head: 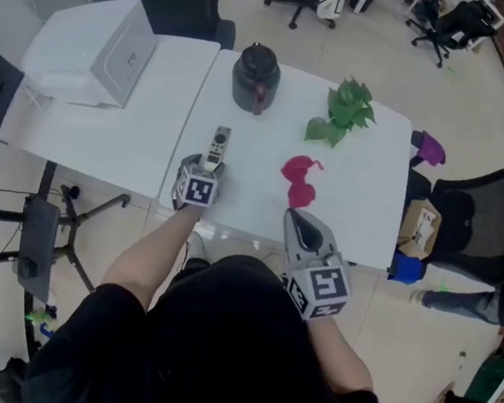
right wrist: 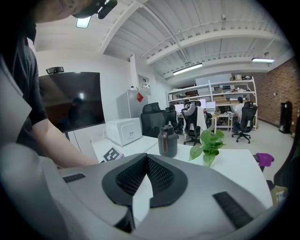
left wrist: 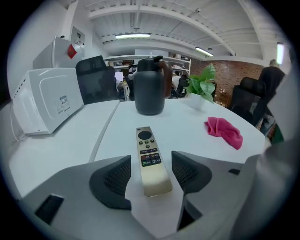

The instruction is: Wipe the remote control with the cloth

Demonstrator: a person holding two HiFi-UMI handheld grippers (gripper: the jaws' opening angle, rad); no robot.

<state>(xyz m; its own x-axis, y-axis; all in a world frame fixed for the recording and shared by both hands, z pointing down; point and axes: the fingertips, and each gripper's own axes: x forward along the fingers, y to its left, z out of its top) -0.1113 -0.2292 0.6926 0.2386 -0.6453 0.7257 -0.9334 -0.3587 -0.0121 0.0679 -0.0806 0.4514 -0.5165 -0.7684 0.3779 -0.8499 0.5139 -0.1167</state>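
The left gripper (left wrist: 150,169) sits low over the table (head: 366,196) with its jaws spread wide, 1 on each side of the near end of the remote (left wrist: 149,154). The remote lies flat and face up, and the pads do not touch it. The right gripper (right wrist: 146,174) hovers at the table's front edge, jaws closed together on nothing. The cloth (head: 299,180) lies crumpled to the remote's right, apart from it and just ahead of the right gripper. The step in hand looks like securing the remote. Next, the left jaws need to close on its sides, and the right jaws must open to take the cloth.
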